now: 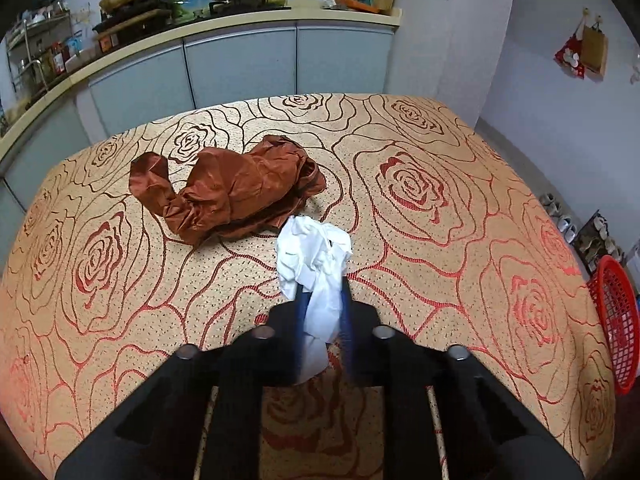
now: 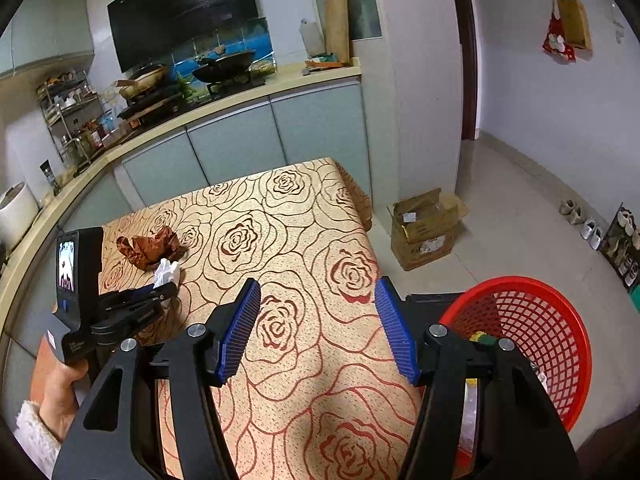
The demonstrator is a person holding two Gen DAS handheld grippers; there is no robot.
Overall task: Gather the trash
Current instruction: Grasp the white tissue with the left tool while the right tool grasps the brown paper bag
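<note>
The left gripper (image 1: 322, 280) is squeezed tight on a crumpled white tissue (image 1: 314, 254). The tissue sticks out past the blue fingers (image 1: 301, 300) and hangs just above the rose tablecloth (image 1: 420, 248). A brown wrapper (image 1: 224, 188) lies on the cloth right behind the tissue. The right gripper (image 2: 316, 324) is open with nothing in it. A red basket (image 2: 532, 328) sits on the floor just beside it.

Crumpled white paper wad (image 1: 314, 256) pinched upright just in front of the crumpled brown wrapper (image 1: 228, 190), wrapper lying flat on the rose tablecloth (image 1: 420, 240), red mesh basket (image 2: 532, 332) beside tablecloth edge
</note>
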